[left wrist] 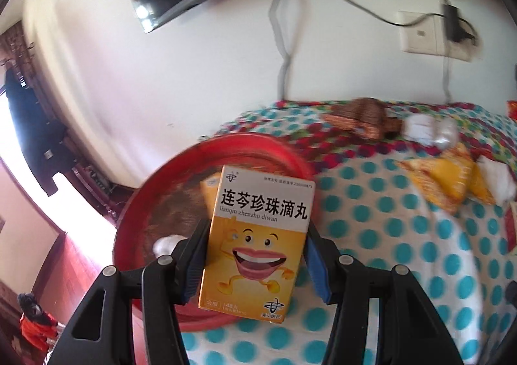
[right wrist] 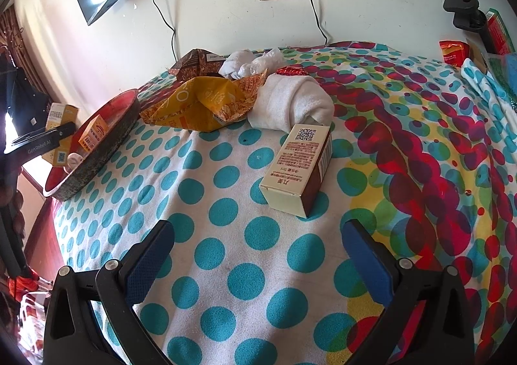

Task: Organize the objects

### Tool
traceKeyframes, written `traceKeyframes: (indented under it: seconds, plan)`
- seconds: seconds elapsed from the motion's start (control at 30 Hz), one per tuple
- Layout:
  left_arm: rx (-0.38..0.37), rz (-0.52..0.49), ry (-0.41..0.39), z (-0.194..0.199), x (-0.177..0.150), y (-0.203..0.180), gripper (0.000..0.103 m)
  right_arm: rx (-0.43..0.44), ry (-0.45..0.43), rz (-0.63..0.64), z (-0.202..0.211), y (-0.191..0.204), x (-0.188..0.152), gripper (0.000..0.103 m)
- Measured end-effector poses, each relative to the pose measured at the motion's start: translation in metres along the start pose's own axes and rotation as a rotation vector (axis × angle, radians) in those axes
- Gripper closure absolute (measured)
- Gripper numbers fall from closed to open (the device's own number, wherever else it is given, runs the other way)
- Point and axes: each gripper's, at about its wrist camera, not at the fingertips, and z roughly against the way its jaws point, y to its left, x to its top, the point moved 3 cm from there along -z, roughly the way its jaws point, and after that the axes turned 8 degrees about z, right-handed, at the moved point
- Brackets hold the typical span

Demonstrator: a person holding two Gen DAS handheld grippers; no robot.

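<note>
The left claw (left wrist: 255,255) holds a yellow medicine box (left wrist: 258,242) upright between its blue pads, which press on the two narrow sides of the box. Just behind and below this box is the round red tray (left wrist: 145,203), which sits at the edge of the dotted cloth (left wrist: 387,235) on the tabletop. In the tray, behind the held box, a second small orange box (right wrist: 93,132) leans on the rim, and near the left finger lies a small white round thing (left wrist: 168,243); what it is I cannot tell. The right claw (right wrist: 258,258) stands wide, with nothing between its fingers, above the cloth. Just ahead of it lies a cream and brown carton (right wrist: 297,167) on its side, touching the cloth. Farther ahead are a rolled white towel (right wrist: 290,103) and, beside it to the left, crumpled yellow wrappers (right wrist: 200,103). The tray is well to the left of the right claw.
</note>
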Motion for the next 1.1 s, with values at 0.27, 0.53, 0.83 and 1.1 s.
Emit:
traceKeyframes:
  seconds: [0.27,0.53,0.83,1.1]
  plan:
    - [0.12,0.171,0.061,-0.04,0.005,0.108,0.047,0.003,-0.001,-0.001,0.0,-0.001,0.0,0.0]
    - [0.156,0.161,0.107,-0.067,0.009,0.156,0.047,0.002,0.001,0.002,0.0,0.0,0.0,0.0]
    - [0.131,0.179,0.215,-0.112,0.025,0.172,0.047,0.001,0.001,0.003,0.0,0.0,0.0,0.0]
    - [0.117,0.221,0.321,-0.161,0.028,0.172,0.047,0.001,0.006,0.01,-0.001,0.002,0.001,0.0]
